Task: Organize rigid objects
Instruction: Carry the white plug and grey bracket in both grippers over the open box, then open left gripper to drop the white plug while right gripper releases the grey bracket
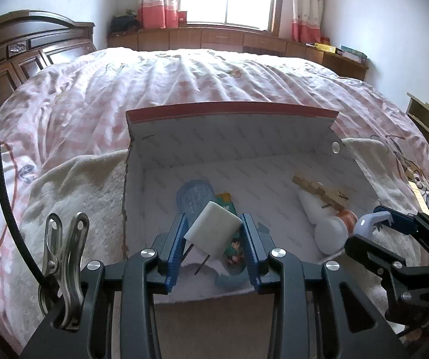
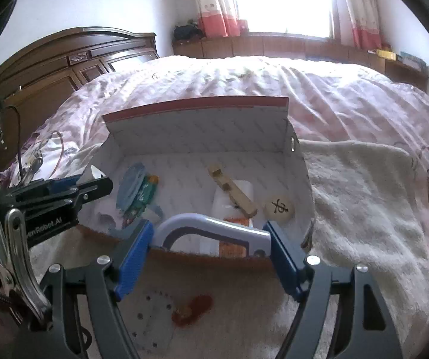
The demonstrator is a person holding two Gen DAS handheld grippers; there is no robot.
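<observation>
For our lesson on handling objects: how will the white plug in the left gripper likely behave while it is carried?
The white plug looks stiff and boxy, so it probably won't flex. It sits tilted between the left gripper, so its smooth sides might slip or twist. Its thin prongs could snag.

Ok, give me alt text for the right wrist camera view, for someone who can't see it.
The right gripper clamps a pale lavender carabiner-style clip just above the near edge of an open white cardboard box on a bed. Inside the box lie a wooden block piece, a white bottle and a round wooden disc; the left gripper enters from the left.
</observation>
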